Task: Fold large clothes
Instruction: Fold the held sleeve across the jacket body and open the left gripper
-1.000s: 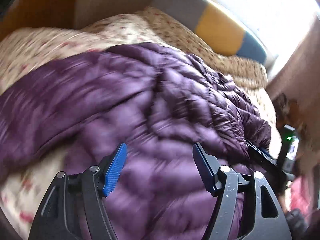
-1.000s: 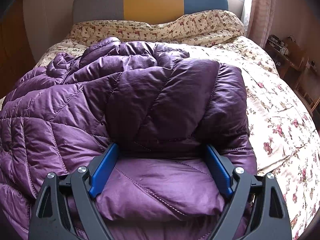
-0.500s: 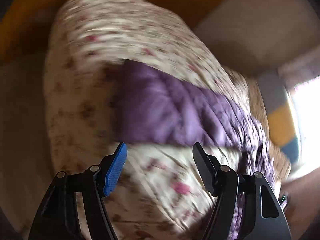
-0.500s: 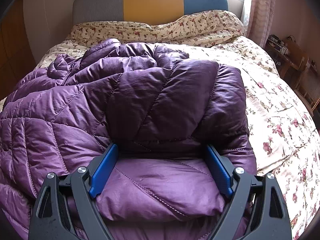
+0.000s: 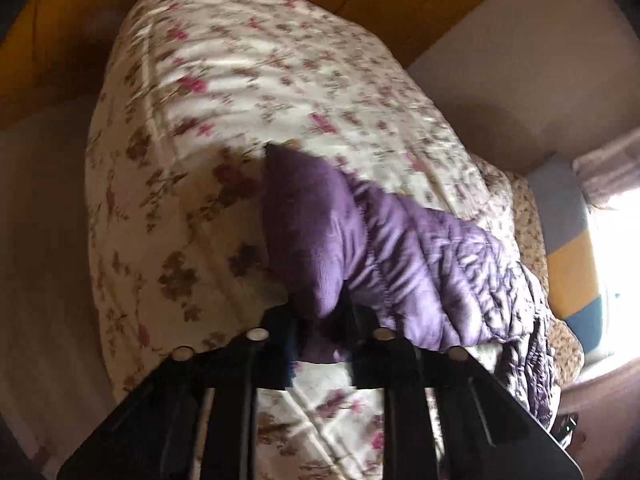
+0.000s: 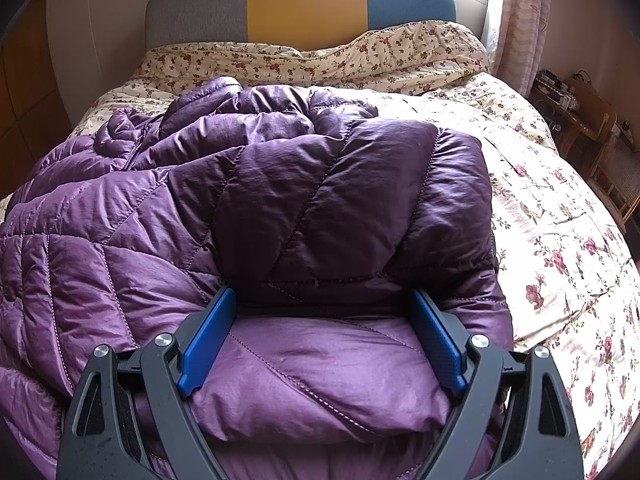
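A purple quilted down jacket lies spread over the left and middle of the bed, its right part folded over on top. My right gripper rests on its near edge with the jaws wide open; a puffy fold bulges between the blue pads. In the left wrist view, one sleeve of the jacket stretches across the bedspread toward me. My left gripper is closing its jaws on the sleeve's cuff, and the cloth is pinched between the dark fingers.
A cream floral bedspread covers the bed, bare on the right half. The grey, yellow and blue headboard stands at the far end. A wooden chair and small table stand by the curtain on the right.
My left gripper swung from over the jacket's body to the bed's side, rolled, and went from open to closed on the sleeve cuff. The right gripper and the jacket under it have not moved.
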`<action>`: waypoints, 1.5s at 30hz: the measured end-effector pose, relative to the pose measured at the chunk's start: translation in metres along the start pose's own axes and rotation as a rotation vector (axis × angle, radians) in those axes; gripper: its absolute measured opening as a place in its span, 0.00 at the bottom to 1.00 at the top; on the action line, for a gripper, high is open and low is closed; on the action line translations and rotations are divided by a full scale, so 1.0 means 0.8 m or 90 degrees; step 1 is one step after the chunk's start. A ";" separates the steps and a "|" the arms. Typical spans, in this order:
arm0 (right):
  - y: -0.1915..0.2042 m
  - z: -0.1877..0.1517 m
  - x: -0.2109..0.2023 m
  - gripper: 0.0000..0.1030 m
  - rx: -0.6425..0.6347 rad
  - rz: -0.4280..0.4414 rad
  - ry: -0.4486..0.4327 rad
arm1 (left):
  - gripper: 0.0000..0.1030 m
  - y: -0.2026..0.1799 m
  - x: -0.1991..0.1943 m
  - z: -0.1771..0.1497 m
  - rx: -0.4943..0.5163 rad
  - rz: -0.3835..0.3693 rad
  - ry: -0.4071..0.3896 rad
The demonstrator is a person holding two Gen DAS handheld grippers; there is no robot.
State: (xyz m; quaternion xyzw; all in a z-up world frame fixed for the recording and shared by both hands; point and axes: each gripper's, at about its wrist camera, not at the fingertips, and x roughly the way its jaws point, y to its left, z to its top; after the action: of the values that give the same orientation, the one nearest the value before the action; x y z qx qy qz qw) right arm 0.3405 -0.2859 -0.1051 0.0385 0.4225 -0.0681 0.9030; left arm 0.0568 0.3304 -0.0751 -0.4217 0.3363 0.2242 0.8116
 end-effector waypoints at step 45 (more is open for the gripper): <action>-0.002 0.001 0.000 0.85 0.003 0.005 -0.001 | 0.13 -0.582 0.195 -0.290 0.485 -0.454 0.360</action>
State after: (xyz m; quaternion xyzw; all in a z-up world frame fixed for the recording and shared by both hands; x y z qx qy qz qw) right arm 0.3411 -0.2876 -0.1046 0.0422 0.4214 -0.0660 0.9035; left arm 0.3805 -0.1038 -0.0384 -0.2309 0.4339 -0.3197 0.8101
